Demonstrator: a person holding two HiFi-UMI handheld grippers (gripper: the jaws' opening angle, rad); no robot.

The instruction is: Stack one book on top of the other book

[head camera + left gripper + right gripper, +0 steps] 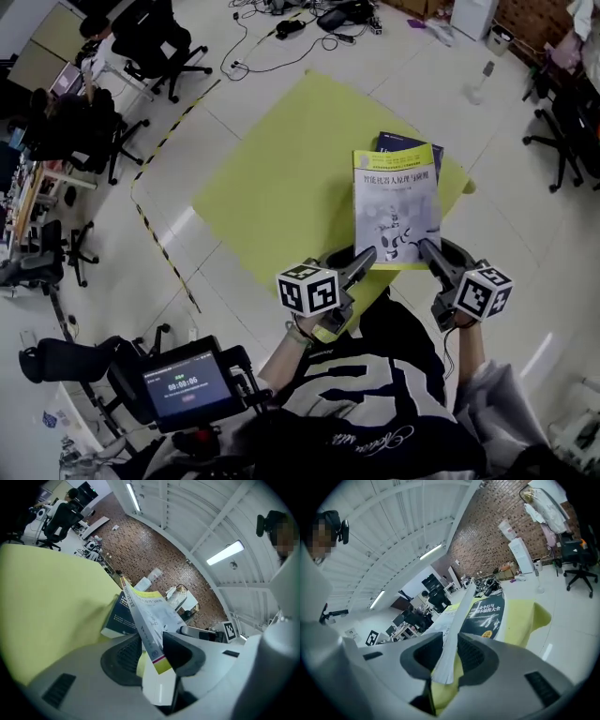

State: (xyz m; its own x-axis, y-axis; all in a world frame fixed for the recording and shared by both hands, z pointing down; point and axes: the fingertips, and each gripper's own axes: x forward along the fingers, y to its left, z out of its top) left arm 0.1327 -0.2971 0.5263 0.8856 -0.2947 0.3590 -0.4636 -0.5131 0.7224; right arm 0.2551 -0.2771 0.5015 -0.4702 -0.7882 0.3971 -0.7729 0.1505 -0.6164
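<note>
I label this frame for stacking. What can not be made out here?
- The dark blue book: head view, mostly covered by the yellow-covered book.
- Whether the two books touch: no view shows the gap.
- The yellow table, near corner: head view, hidden behind the left gripper and right gripper.

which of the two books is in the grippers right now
The yellow-and-white book, clamped at its near edge by the left gripper and right gripper. The dark blue book lies ungripped on the table, partly under it.
</note>
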